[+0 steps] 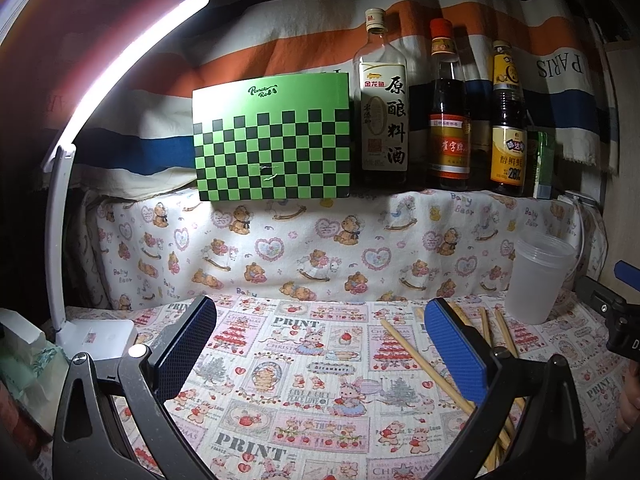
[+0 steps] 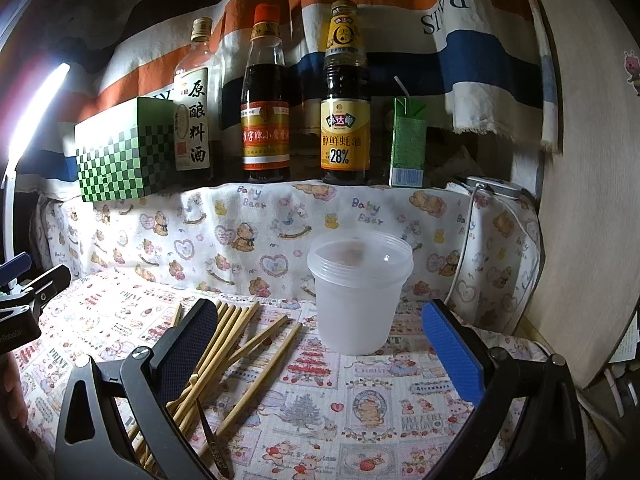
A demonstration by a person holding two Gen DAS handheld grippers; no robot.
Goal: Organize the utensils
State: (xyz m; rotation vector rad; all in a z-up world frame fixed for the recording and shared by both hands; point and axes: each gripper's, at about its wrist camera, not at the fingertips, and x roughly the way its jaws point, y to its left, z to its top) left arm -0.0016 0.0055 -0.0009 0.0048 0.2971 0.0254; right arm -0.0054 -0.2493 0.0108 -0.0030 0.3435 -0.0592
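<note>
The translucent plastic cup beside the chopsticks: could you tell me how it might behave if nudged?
The cup looks thin-walled and empty, so probably light and apt to slide or tip. It narrows toward its base, which likely makes it less steady on the soft cloth.

Sauce bottles: three – cooking wine bottle [image 2: 193,100], orange-capped vinegar bottle [image 2: 265,96], oyster sauce bottle [image 2: 345,96]. Green checkered box [image 1: 272,138]: one. Green drink carton [image 2: 408,142]: one. Translucent plastic cup [image 2: 358,292]: one. Bamboo chopsticks [image 2: 224,344]: roughly nine; overlap prevents an exact count. Desk lamp [image 1: 60,216]: one.
</note>
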